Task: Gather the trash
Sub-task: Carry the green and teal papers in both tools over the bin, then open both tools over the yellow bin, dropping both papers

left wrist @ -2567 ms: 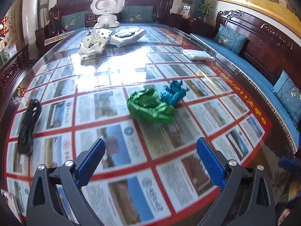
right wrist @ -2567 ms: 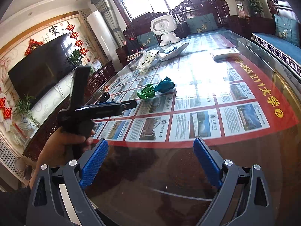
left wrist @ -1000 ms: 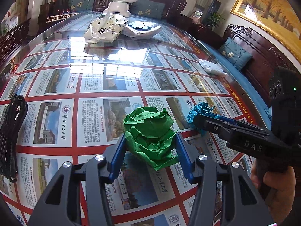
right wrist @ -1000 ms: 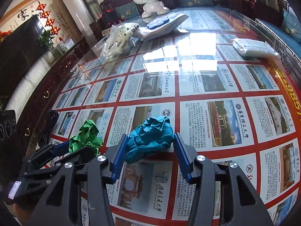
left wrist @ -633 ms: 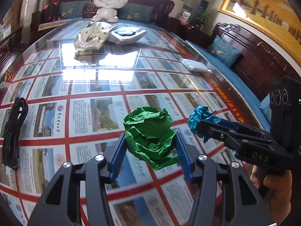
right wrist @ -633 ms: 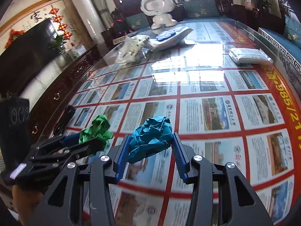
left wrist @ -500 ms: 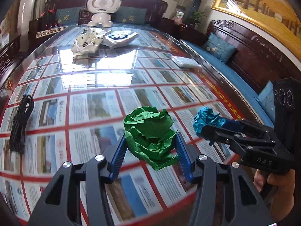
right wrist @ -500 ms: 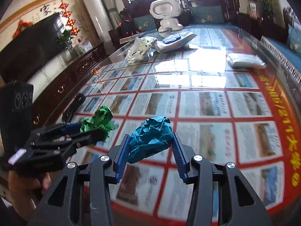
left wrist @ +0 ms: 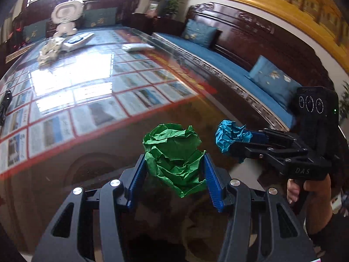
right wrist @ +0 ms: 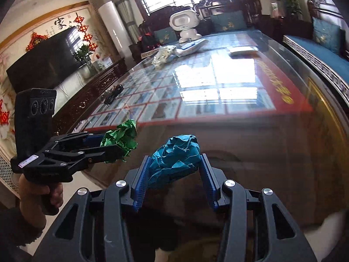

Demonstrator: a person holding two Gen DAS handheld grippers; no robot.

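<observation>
**2 paper wads lifted, 1 in each hand-held gripper**

The left hand-held gripper (left wrist: 174, 183) pinches a crumpled green paper ball (left wrist: 174, 155) between its 2 blue ribbed pads (left wrist: 137, 181). The wad bulges above and ahead of the pads and hangs clear of the glass tabletop (left wrist: 87, 87).

The right hand-held gripper (right wrist: 172, 181) pinches a crumpled teal paper ball (right wrist: 174, 155) in the same way, with the wad wedged between its pads (right wrist: 207, 181) and raised off the glass.

From the left hand-held gripper, the right one (left wrist: 250, 146) shows just to its right, at about the same height, with the teal ball (left wrist: 231, 135) at its tip. From the right hand-held gripper, the left one (right wrist: 109, 148) sits just to its left with the green ball (right wrist: 122, 135) at its tip.

Far ahead of both, at the tabletop's far end, stands a white toy robot (right wrist: 185, 26), with a white patterned bag (right wrist: 162, 55) near it. A coiled black cable (right wrist: 113, 93) lies well ahead and to the left. The left-wrist view is motion-blurred across the tabletop.
</observation>
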